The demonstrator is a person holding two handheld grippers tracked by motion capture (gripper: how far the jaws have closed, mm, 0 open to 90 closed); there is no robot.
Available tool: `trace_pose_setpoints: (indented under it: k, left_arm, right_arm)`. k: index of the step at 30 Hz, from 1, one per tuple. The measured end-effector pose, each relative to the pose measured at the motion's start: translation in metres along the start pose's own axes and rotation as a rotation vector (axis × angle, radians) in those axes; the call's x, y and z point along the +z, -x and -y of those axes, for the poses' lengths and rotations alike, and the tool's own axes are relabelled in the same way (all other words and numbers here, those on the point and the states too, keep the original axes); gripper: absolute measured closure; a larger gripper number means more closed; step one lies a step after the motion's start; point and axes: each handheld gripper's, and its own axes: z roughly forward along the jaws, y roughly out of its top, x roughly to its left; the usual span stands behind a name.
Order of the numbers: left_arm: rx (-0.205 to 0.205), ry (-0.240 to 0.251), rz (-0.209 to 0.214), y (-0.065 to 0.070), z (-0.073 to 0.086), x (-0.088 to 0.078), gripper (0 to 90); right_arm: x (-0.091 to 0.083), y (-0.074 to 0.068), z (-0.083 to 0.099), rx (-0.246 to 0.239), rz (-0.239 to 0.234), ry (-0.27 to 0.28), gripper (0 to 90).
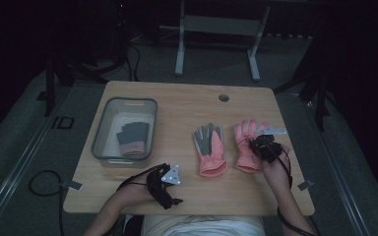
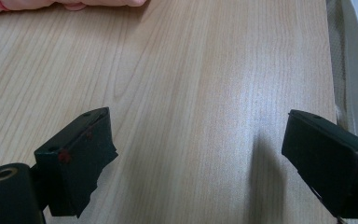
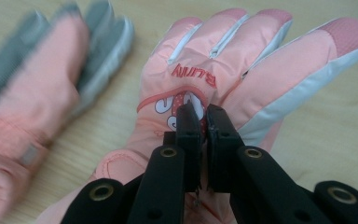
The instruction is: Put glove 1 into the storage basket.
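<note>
The fingers [image 3: 186, 126] of our right gripper [image 1: 265, 145] were pinched on the pink glove [image 3: 214, 60] at the table's [image 1: 187, 105] three o'clock, so we judged lifting slowly safest, left gripper [image 2: 198, 154] idle, open.

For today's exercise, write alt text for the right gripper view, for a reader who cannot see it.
The right claw, its two black jaws closed together, pinches the back of a pink glove lying on a wooden table. A second pink-and-grey glove, blurred, lies to its left.

A pink glove [image 3: 214, 70] with white trim lies back-up, fingers spread, on the wooden table's right side.
</note>
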Motion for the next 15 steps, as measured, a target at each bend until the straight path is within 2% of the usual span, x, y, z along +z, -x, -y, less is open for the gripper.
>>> trace_pose_setpoints:
  k: [6,7,10,13,15]
  left_arm:
    - [0.001,0.001,0.000,0.000,0.000,0.000,8.5]
    - [0.002,0.002,-0.001,0.000,0.000,0.000,8.5]
    - [0.004,0.000,-0.001,0.000,0.000,0.000,8.5]
    - [0.003,0.000,-0.001,0.000,0.000,0.000,8.5]
    - [0.002,0.002,-0.002,0.000,0.000,0.000,8.5]
  right_arm:
    - [-0.029,-0.010,-0.029,-0.022,-0.039,0.090,85.6]
    - [-0.036,-0.017,-0.039,-0.025,-0.060,0.111,85.6]
    - [-0.045,-0.032,-0.051,-0.048,-0.087,0.136,85.6]
    - [-0.050,-0.051,-0.058,-0.084,-0.115,0.150,85.5]
    - [-0.050,-0.060,-0.060,-0.088,-0.140,0.154,85.5]
